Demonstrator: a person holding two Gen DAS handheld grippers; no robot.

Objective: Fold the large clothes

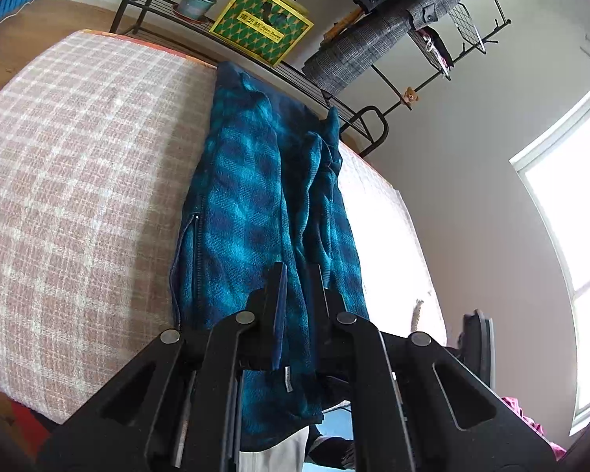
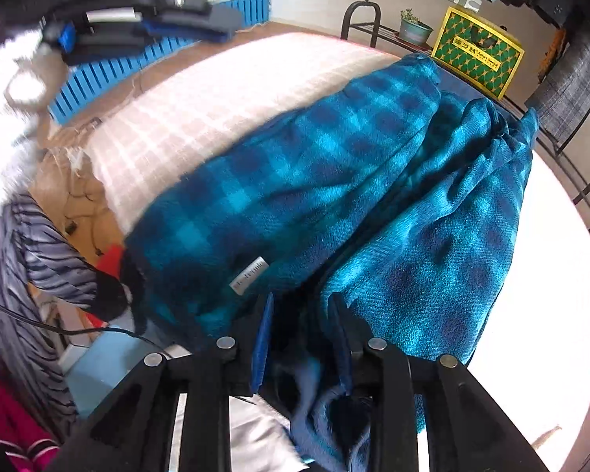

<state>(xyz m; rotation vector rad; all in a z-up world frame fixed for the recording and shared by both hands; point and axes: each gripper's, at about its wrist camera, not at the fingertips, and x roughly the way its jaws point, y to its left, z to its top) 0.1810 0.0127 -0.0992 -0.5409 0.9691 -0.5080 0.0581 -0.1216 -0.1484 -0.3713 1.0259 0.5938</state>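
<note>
Left wrist view: pink-and-white checked bedcover [image 1: 78, 181] fills the left half; behind its far edge runs a black metal rack [image 1: 165, 4] carrying a potted plant [image 1: 194, 0] and a yellow-green patterned box [image 1: 261, 23]. Grey checked jacket [image 1: 389, 39] hangs upper right, window [image 1: 570, 212] at right. Teal plaid fleece garment [image 1: 255, 181] lies lengthwise on the bedcover, folded into a long strip, zipper along its left edge, near end hanging off the bed edge. Left gripper [image 1: 297, 271] jaws nearly together, pinching a fold of the garment at its near end.

Right wrist view (some motion blur): same bedcover [image 2: 200, 118], box [image 2: 478, 53] and plant [image 2: 413, 27] beyond; blue slatted crate [image 2: 110, 74] and piled clothes at upper left. Garment [image 2: 334, 181] spreads across centre, white label facing up. Right gripper [image 2: 301, 299] jaws part-way open; dark fleece sits in the gap, pads not visibly pressing it.
</note>
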